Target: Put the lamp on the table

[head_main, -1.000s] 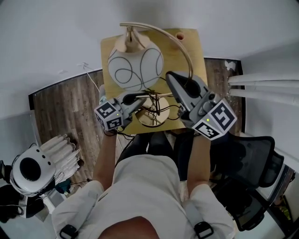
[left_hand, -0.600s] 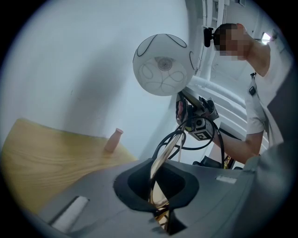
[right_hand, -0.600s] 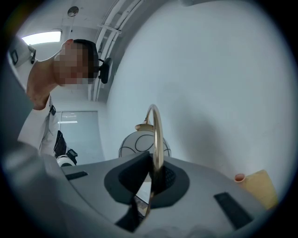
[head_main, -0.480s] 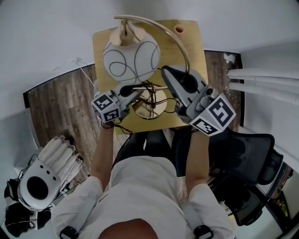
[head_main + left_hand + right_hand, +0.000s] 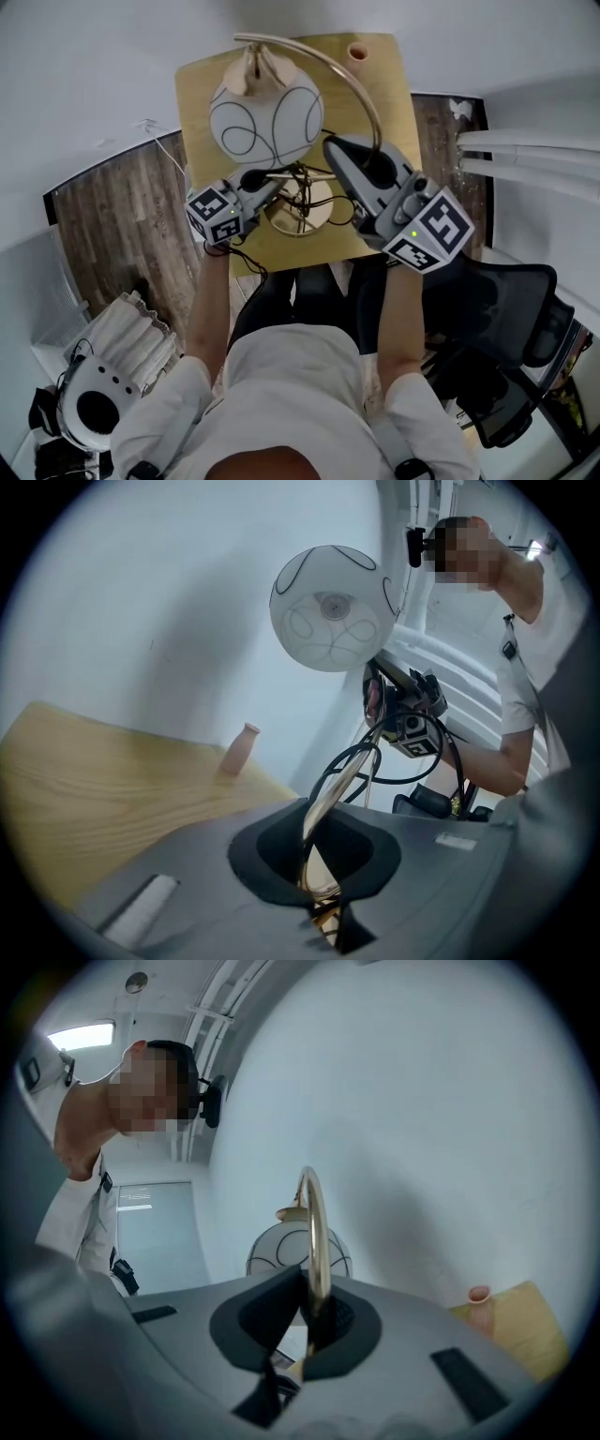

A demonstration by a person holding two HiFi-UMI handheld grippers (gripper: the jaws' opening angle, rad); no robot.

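Lamp (image 5: 265,117): upright over the table (image 5: 389,103), with the white globe hanging from the brass arc stem (image 5: 364,94) and the round base (image 5: 302,208) over the near half of the top. The head view does not settle whether the base is seated or just clear of the wood. Your left hand-held gripper (image 5: 277,186) is clenched on the stem low down, just above the base. Your right hand-held gripper (image 5: 331,150) is clenched on the arc higher up, and its own view shows the brass pinched between the jaws. A black cord (image 5: 246,261) loops around the base and trails off the near edge. A small vase (image 5: 359,52) stands at the far corner, well apart. Judged step: the set-down itself, nearly done. Next move calls for the base flat and wholly on the table, back from the near edge, with no cord trapped under it. Then release, probably lower grip first, because the overhanging globe could tip the lamp.
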